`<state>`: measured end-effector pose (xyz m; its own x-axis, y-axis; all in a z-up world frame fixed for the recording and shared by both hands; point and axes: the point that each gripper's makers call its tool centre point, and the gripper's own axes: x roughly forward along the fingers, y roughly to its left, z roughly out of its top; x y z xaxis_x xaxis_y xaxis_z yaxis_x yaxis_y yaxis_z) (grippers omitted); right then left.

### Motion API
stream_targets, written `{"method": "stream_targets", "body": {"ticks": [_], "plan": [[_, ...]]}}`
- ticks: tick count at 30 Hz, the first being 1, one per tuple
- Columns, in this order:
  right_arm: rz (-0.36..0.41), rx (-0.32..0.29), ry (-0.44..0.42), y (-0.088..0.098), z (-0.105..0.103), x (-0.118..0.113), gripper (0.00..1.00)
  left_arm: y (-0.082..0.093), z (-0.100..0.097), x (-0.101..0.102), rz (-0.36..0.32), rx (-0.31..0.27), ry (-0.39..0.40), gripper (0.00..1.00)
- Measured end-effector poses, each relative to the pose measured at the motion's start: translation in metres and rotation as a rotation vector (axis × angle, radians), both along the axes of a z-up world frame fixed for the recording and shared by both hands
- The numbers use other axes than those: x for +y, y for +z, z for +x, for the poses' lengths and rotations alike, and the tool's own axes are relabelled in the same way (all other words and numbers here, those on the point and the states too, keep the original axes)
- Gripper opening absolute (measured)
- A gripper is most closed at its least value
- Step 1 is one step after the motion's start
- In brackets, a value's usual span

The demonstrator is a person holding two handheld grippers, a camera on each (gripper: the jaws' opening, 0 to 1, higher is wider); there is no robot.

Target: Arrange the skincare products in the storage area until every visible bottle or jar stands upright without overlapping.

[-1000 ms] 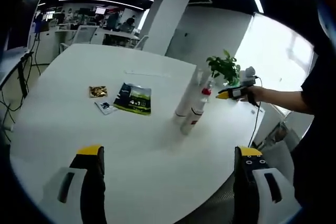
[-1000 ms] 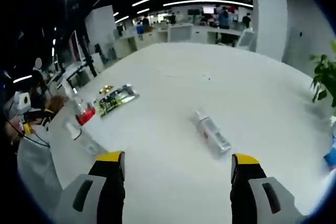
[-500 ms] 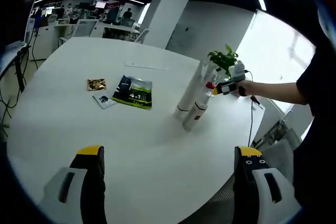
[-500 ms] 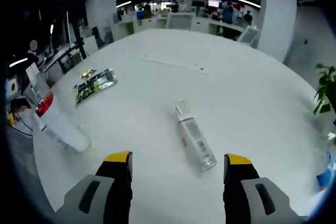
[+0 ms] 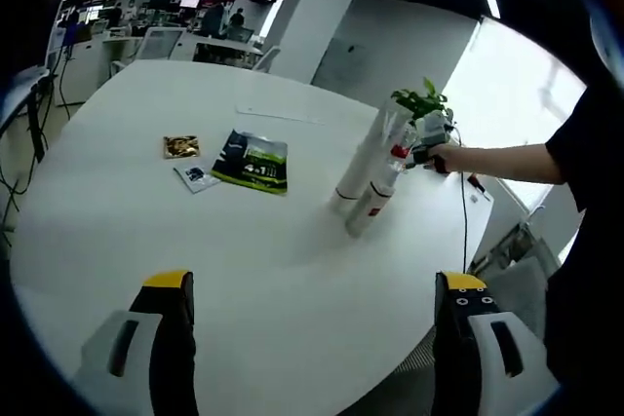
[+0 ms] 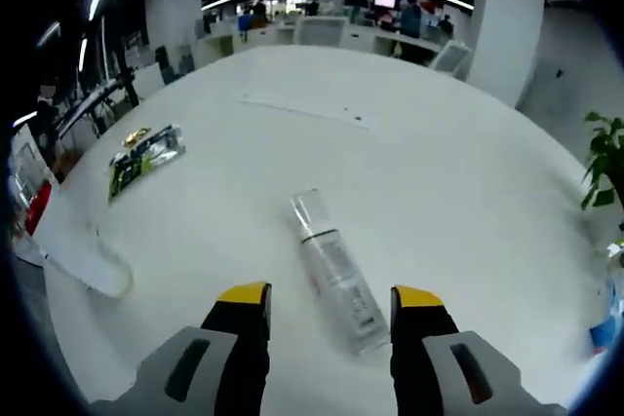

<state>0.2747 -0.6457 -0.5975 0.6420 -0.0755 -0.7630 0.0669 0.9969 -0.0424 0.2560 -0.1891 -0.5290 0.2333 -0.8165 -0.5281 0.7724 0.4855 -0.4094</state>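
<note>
The right gripper (image 6: 327, 301) hangs low over the white surface (image 6: 429, 172) with its jaws parted and nothing between them, straddling the lower end of a clear bottle (image 6: 334, 270) that lies flat on its side, cap end pointing away. From the left gripper view the same gripper shows far across the surface, held out in the person's hand (image 5: 444, 156) near a potted plant (image 5: 421, 104). The left gripper (image 5: 314, 284) hovers with its jaws wide apart and empty, well back from everything.

Two more products stand close together: a tall white tube (image 5: 361, 168) and a red-capped bottle (image 5: 375, 200), the two looking near enough to touch.

The lying bottle is round and smooth, so I'd guess the likeliest slip is that it rolls sideways as the jaws close, or squirts out if pinched off-centre near its base. Gripped that low, it may also swing cap-down when lifted and be hard to set upright.

The other risk is the standing pair: both are tall and narrow, so a nudge from an arm or from the rescued bottle being placed nearby could topple one into the other. The green packet (image 5: 253, 161), a small card (image 5: 196, 175) and a gold wrapper (image 5: 180, 146) lie well apart from them.
</note>
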Motion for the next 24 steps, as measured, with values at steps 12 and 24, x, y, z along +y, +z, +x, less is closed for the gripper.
{"method": "stream_targets", "body": {"ticks": [12, 24], "plan": [[-0.132, 0.05, 0.034, -0.008, -0.001, -0.02, 0.2, 0.001, -0.001, -0.001, 0.0, -0.003, 0.0, 0.95], [-0.147, 0.084, 0.086, -0.012, 0.0, -0.019, 0.16, -0.001, -0.005, -0.002, 0.0, 0.003, 0.002, 0.94]]}}
